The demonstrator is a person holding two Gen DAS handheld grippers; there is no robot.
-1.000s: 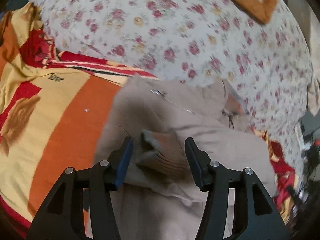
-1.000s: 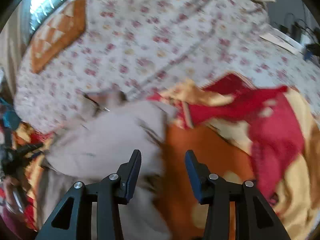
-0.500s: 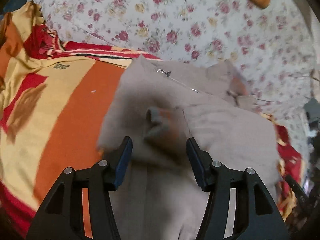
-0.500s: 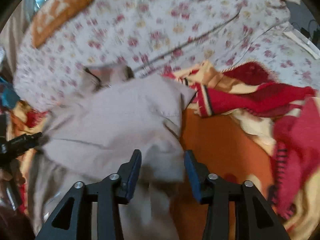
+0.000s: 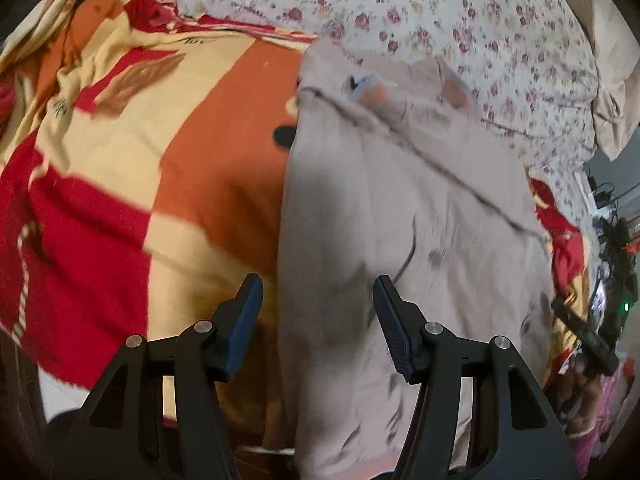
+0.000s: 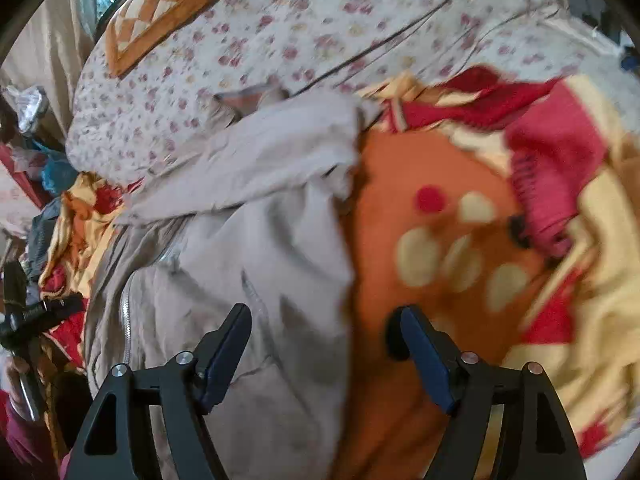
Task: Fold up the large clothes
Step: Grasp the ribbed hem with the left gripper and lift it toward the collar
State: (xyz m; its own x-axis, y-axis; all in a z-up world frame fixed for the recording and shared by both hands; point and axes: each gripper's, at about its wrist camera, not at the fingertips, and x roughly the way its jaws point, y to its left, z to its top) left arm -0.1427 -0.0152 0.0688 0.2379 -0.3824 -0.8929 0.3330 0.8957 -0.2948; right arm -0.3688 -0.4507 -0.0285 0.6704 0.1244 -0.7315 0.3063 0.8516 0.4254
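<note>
A large beige zip jacket (image 5: 400, 208) lies spread on an orange, red and yellow blanket (image 5: 132, 168). My left gripper (image 5: 318, 312) is open and empty above the jacket's left edge near the hem. In the right wrist view the jacket (image 6: 248, 216) lies at the left, with its zipper showing. My right gripper (image 6: 324, 340) is open and empty above the jacket's right edge, where it meets the blanket (image 6: 460, 220).
A floral sheet (image 5: 460, 20) covers the far part of the bed, with an orange patterned cushion (image 6: 160, 12) on it. Cables and clutter (image 5: 612, 248) sit past the bed's right side. The other gripper's black frame (image 6: 24, 312) shows at the far left.
My left gripper let go of the folded sleeve cuff and drew back toward the hem. My right gripper also drew back. More of the jacket's lower part shows now.
</note>
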